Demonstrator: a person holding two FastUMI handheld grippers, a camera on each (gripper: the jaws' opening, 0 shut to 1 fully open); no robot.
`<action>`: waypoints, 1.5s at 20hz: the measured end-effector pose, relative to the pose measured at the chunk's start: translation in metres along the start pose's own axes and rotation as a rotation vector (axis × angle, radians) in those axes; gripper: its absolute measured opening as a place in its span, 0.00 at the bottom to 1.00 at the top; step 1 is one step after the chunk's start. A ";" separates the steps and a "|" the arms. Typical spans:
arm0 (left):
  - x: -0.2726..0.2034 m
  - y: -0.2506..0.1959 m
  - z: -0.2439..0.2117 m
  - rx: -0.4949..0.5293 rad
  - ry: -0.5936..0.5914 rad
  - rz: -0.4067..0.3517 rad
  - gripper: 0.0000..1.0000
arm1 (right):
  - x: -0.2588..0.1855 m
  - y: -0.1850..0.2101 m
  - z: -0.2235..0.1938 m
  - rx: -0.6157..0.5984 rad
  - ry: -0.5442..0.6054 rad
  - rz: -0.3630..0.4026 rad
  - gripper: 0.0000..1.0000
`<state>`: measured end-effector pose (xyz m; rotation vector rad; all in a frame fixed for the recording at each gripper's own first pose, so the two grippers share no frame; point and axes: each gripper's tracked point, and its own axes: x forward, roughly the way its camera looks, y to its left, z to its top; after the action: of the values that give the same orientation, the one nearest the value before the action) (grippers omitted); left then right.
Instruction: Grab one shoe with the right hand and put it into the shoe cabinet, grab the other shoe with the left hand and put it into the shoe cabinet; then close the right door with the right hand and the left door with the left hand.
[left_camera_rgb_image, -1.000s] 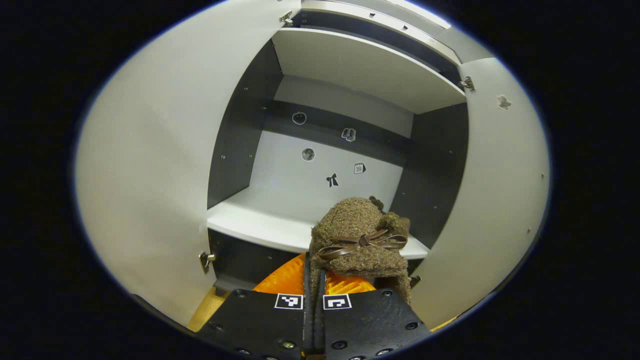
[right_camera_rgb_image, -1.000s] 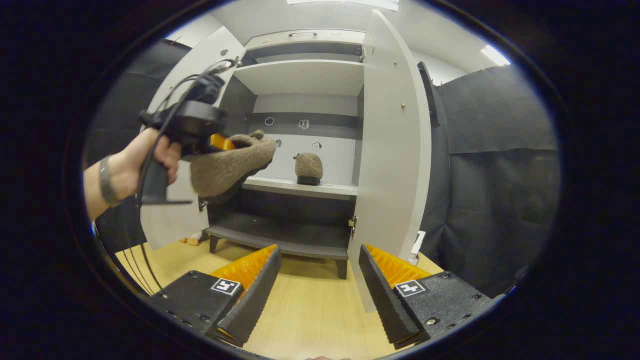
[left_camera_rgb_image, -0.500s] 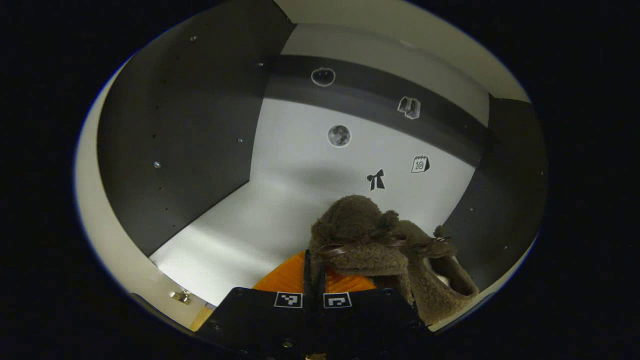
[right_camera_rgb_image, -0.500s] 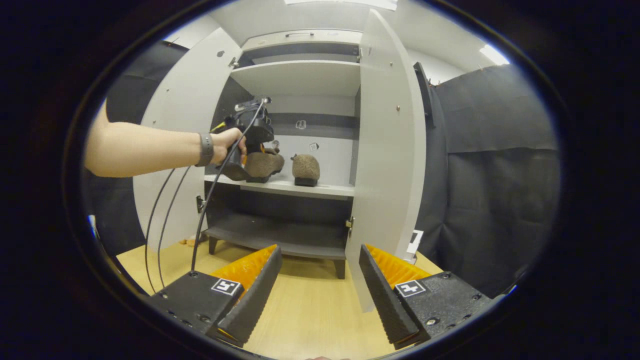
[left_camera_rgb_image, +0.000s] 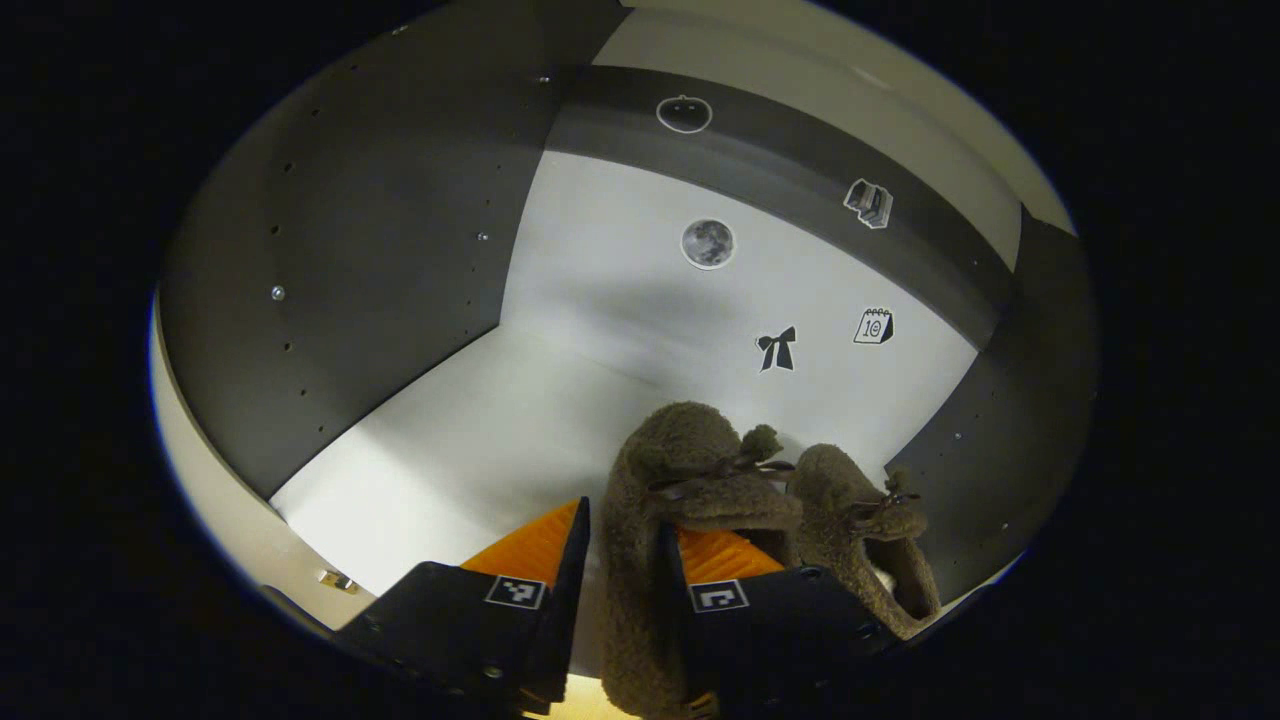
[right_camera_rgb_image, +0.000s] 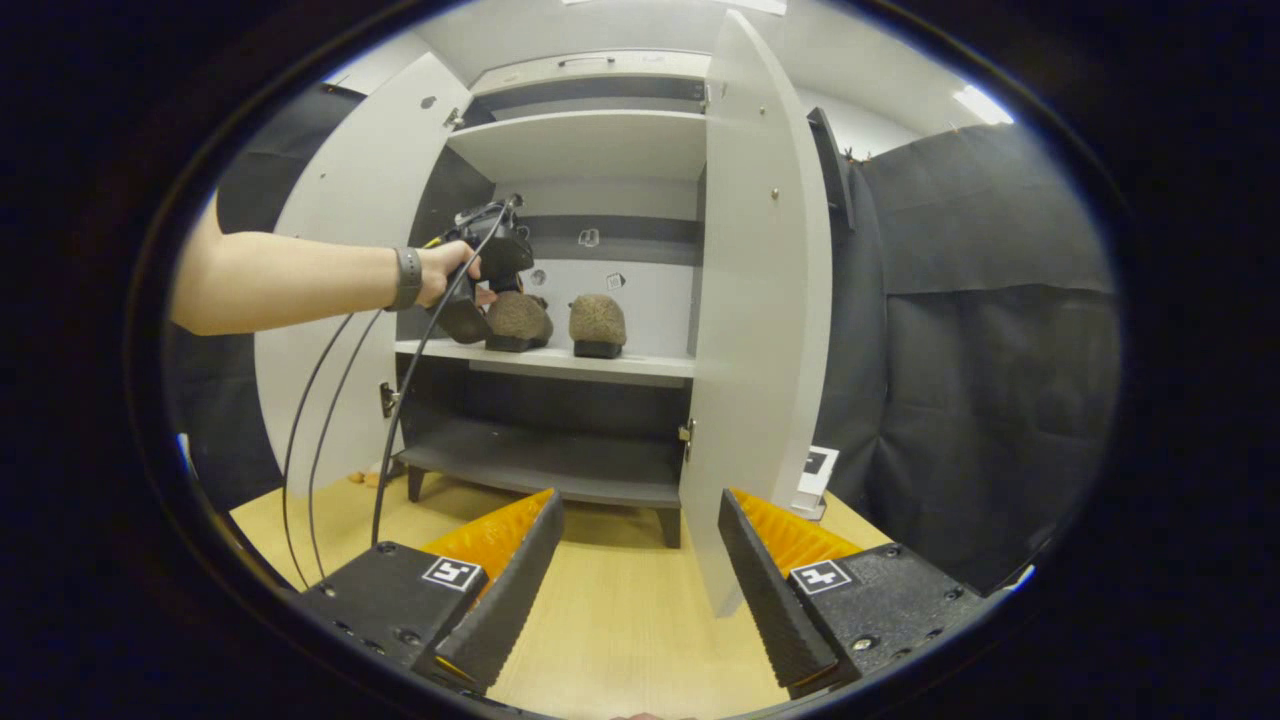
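Observation:
Two brown fuzzy shoes with bows stand side by side on the cabinet's middle shelf (left_camera_rgb_image: 440, 440). My left gripper (left_camera_rgb_image: 622, 515) is open inside the cabinet. The side wall of the left shoe (left_camera_rgb_image: 690, 460) runs between its spread fingers, and the other shoe (left_camera_rgb_image: 855, 500) sits just to the right. From the right gripper view, both shoes (right_camera_rgb_image: 518, 320) (right_camera_rgb_image: 597, 322) rest on the shelf (right_camera_rgb_image: 560, 360), and a hand holds the left gripper (right_camera_rgb_image: 492, 255) at the left shoe. My right gripper (right_camera_rgb_image: 640, 570) hangs open over the floor, well in front of the cabinet, holding nothing.
Both cabinet doors stand open: the left door (right_camera_rgb_image: 330, 300) and the right door (right_camera_rgb_image: 760, 300), whose edge faces my right gripper. A dark lower shelf (right_camera_rgb_image: 540, 462) and an upper shelf (right_camera_rgb_image: 590, 140) hold nothing. Cables (right_camera_rgb_image: 320, 400) trail to the wooden floor (right_camera_rgb_image: 620, 620). Black cloth (right_camera_rgb_image: 980, 350) hangs on the right.
My left gripper carried the shoe into the cabinet, set it on the shelf beside the first shoe, and its fingers have spread apart. My right gripper barely moved.

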<state>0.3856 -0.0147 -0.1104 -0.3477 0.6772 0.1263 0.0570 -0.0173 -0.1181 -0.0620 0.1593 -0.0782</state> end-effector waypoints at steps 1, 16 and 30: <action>-0.007 -0.002 0.000 0.013 -0.004 -0.015 0.45 | -0.002 -0.001 -0.001 -0.005 0.001 0.000 0.97; -0.226 0.018 -0.029 0.227 -0.435 -0.191 0.81 | -0.017 0.011 0.005 0.016 -0.007 0.045 0.97; -0.328 0.073 -0.186 0.294 -0.539 -0.129 0.86 | -0.042 0.019 -0.001 0.037 0.005 0.067 0.97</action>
<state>0.0049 -0.0130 -0.0575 -0.0638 0.1336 -0.0058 0.0170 0.0050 -0.1137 -0.0195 0.1649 -0.0145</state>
